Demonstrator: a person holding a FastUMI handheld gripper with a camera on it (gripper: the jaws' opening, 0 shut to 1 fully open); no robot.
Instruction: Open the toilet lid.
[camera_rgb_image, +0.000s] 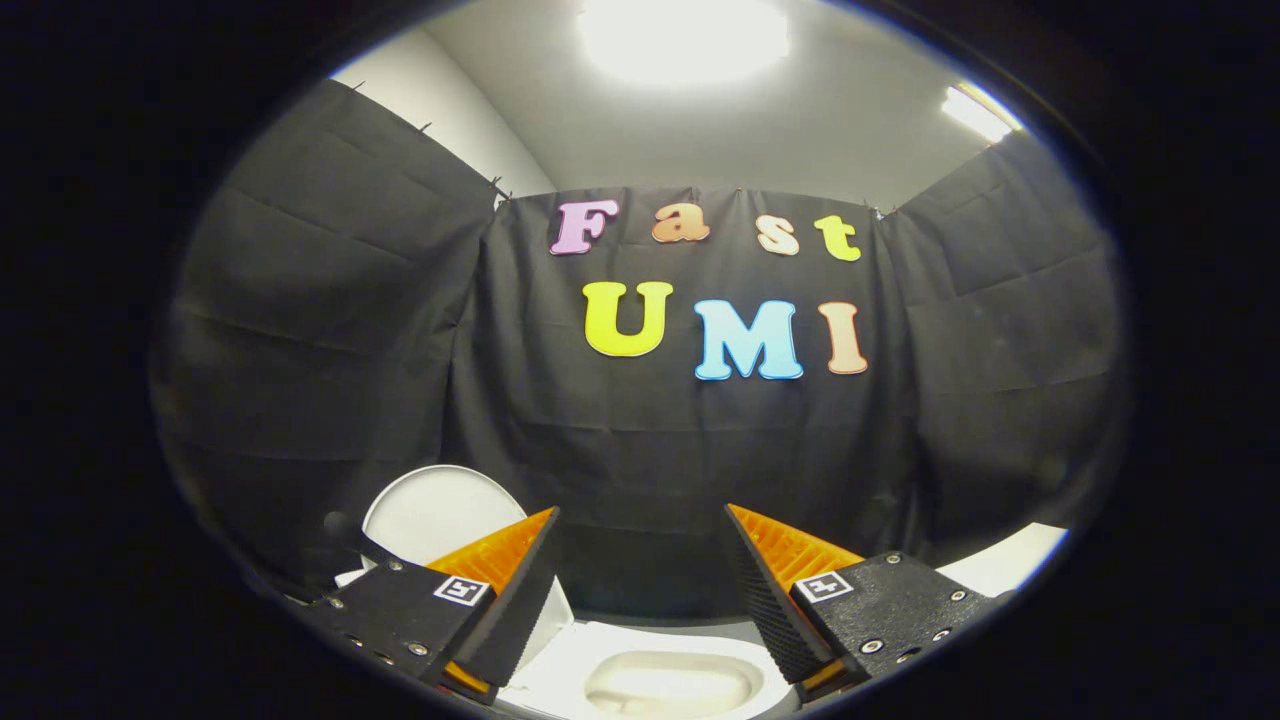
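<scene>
Black cloth hangs as the booth's wall on three sides, under a pale ceiling with two bright lamps (683, 35). In the gripper view, the claw (640, 525) is released, its two fingers spread wide with nothing between them. Below and between the fingers sits the white toilet (665, 680), its bowl uncovered. The toilet lid (435, 512) stands raised behind the left finger, leaning back towards the cloth. A white surface (1005, 560) shows beyond the right finger.
</scene>
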